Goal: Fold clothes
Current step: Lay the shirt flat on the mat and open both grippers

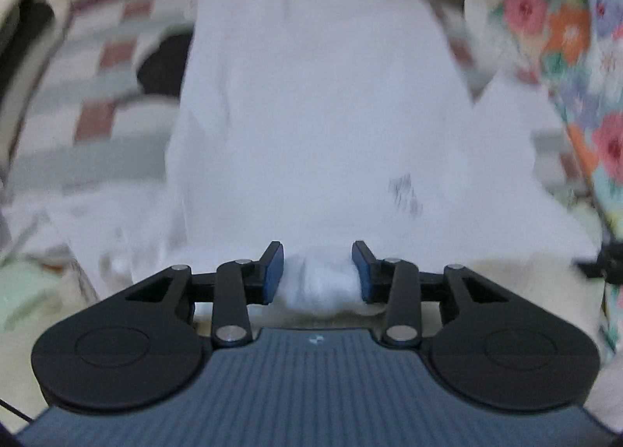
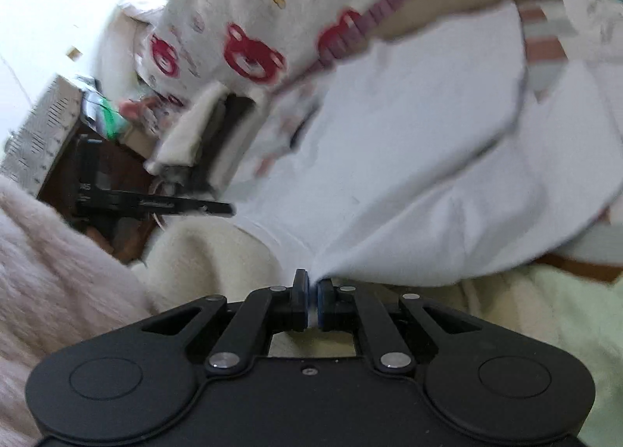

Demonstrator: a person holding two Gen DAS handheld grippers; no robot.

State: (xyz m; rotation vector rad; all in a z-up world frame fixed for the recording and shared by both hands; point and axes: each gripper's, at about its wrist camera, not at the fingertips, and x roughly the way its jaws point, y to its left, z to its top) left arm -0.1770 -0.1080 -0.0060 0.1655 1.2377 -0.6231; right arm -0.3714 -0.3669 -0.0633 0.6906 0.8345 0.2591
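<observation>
A white garment [image 1: 311,96] lies spread over a checked bedspread [image 1: 97,96], blurred by motion. My left gripper [image 1: 317,271] stands partly open at the garment's near edge. A loose bunch of white fabric sits between its blue pads [image 1: 272,271], which do not squeeze it. In the right wrist view the same white garment [image 2: 428,135] stretches away up and to the right. My right gripper [image 2: 312,291] is shut on its near corner, and the cloth fans out from the pinch.
A floral fabric [image 1: 576,57] hangs at the right. A bear-print blanket [image 2: 241,18] lies behind the garment. Cream fleece [image 2: 210,252], pink fluffy cloth [image 2: 46,252] and pale green cloth [image 2: 545,310] lie close to the right gripper. A black object [image 2: 155,205] sits at the left.
</observation>
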